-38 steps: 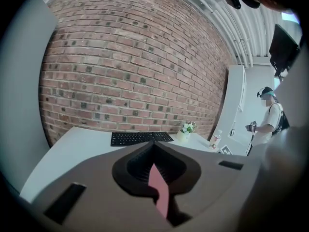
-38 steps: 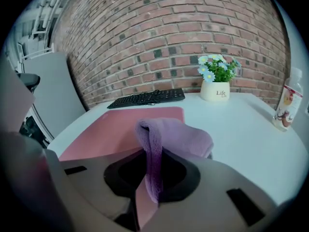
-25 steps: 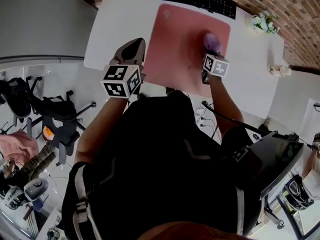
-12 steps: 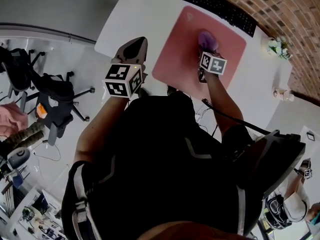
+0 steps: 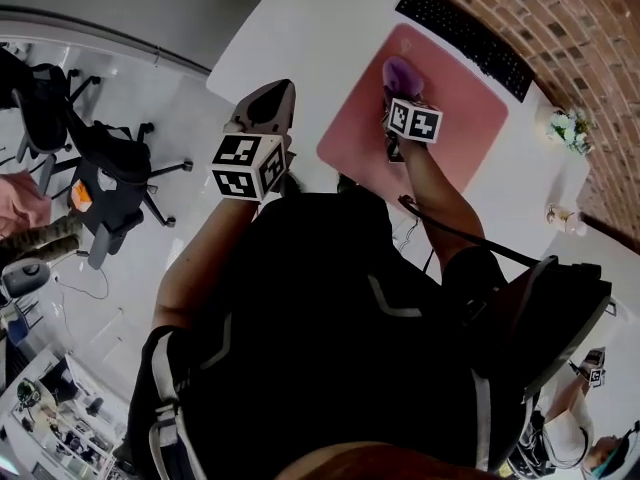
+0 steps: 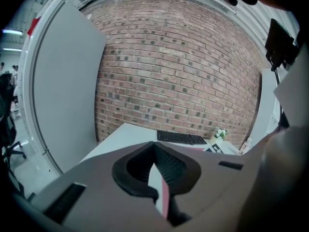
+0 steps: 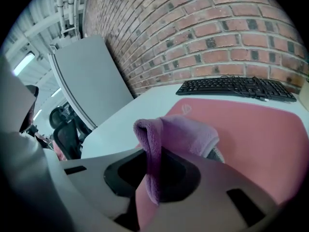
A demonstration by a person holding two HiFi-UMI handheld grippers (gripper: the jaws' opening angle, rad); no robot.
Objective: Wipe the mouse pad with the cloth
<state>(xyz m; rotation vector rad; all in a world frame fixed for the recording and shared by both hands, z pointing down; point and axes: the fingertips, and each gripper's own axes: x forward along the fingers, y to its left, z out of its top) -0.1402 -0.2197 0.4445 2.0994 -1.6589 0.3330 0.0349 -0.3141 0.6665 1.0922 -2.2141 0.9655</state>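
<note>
In the head view the right gripper is clamped on a purple cloth, which is pressed onto the pink mouse pad toward the pad's 10 o'clock corner. A black keyboard lies just beyond the pad at 1 o'clock on the white desk. The left gripper hovers at 9 o'clock of the right one, at the desk's near edge and away from the pad. In the left gripper view its jaws are pressed together with nothing between them. In the right gripper view the jaws pinch a folded edge of the cloth, and the rest bunches forward over the pad. The cloth looks light, soft and floppy, so a pinch on a fold with the bulk trailing beneath probably suits wiping; the pad looks flat, thin and likely to stay put. Compared with a second ago, the cloth has travelled from the pad's right side toward its left, while the left gripper has stayed idle.
</note>
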